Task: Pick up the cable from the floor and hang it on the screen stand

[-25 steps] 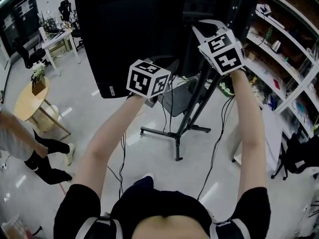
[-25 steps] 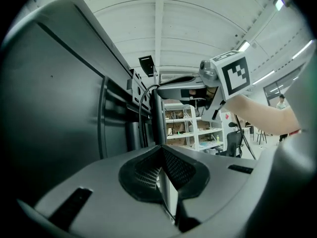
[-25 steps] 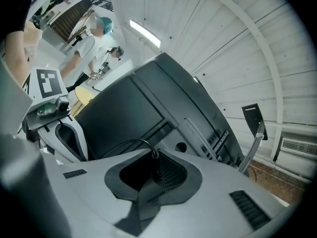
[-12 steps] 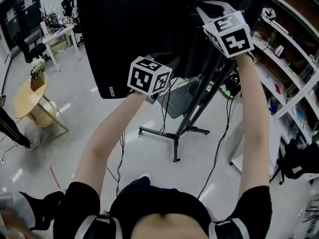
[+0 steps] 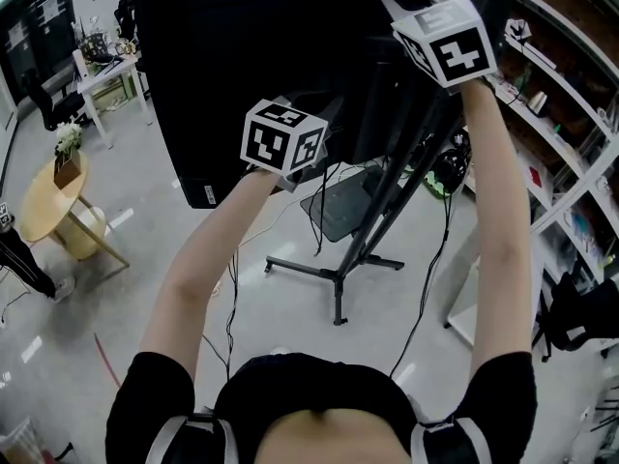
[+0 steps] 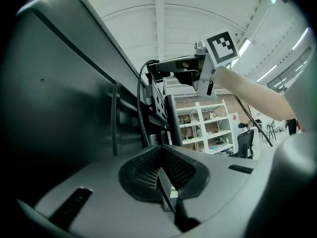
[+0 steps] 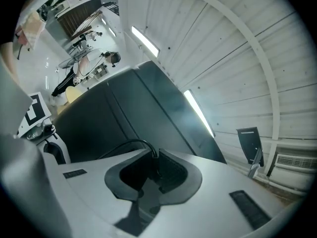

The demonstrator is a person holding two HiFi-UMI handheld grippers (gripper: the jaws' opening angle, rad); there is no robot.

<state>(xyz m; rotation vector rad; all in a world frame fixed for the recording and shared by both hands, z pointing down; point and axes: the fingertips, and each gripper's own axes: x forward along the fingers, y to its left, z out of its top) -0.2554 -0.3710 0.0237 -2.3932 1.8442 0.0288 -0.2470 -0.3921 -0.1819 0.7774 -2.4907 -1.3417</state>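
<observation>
The large black screen (image 5: pixel 251 56) stands on a black tripod stand (image 5: pixel 372 230). My right gripper (image 5: pixel 426 8) is raised behind the screen's top edge, shut on a thin black cable (image 7: pixel 124 145) that arcs out leftward from its jaws (image 7: pixel 154 165). From there the cable (image 5: pixel 447 216) drops along my right arm to the floor. Lower, at the screen's back, my left gripper (image 5: pixel 285 141) is shut (image 6: pixel 166 175) on a thin dark strand of the cable. In the left gripper view the cable (image 6: pixel 141 98) rises beside the stand pole (image 6: pixel 171 118) towards the right gripper (image 6: pixel 198 76).
White shelves (image 5: pixel 571 133) full of items line the right side, with a black chair (image 5: pixel 580 317) below them. A round wooden table (image 5: pixel 44 201) and a white desk (image 5: pixel 102 71) stand at the left. A person's leg (image 5: pixel 24 259) shows at the left edge.
Both grippers have risen towards the top of the screen, the right one farther. The person at the left has walked mostly out of view.
</observation>
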